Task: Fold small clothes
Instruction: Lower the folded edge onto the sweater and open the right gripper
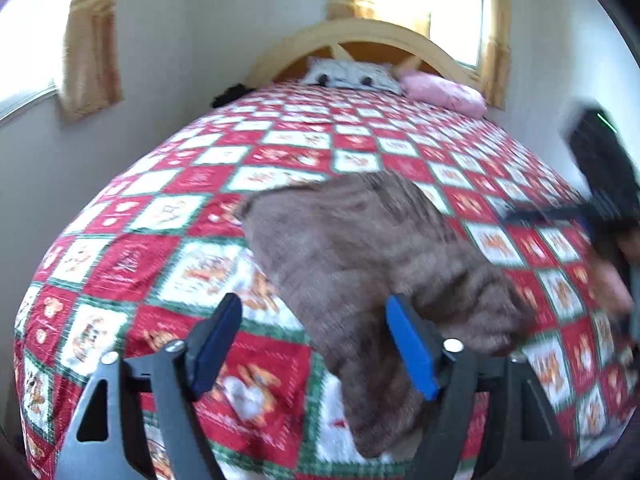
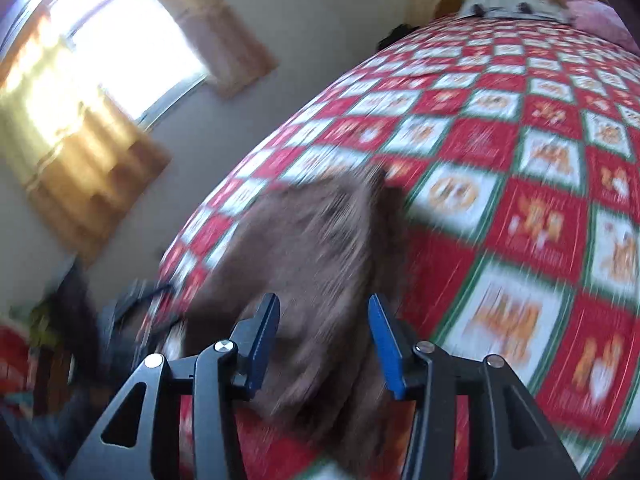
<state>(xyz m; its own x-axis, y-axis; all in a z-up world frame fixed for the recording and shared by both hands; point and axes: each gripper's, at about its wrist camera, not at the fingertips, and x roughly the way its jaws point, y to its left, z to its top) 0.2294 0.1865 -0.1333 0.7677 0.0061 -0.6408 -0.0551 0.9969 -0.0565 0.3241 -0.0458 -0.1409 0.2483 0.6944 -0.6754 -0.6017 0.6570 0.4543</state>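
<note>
While your left gripper hangs over the near part of the bed, its blue fingers stand wide apart and hold nothing; the right one overlaps the brown garment in the picture, though whether it touches the cloth you cannot tell. The garment lies spread on the red-and-white checked quilt, reaching from mid-bed down toward the near edge. Bare quilt shows on both sides of the garment and beyond it, up to the white pillow and pink pillow at the headboard. Your right gripper also has its jaws well apart, gripping nothing, with the brown garment in the gap between the fingers in its view; that picture is badly blurred, so contact is unclear. In the left view your right gripper shows as a dark blur at the right edge of the bed.
</note>
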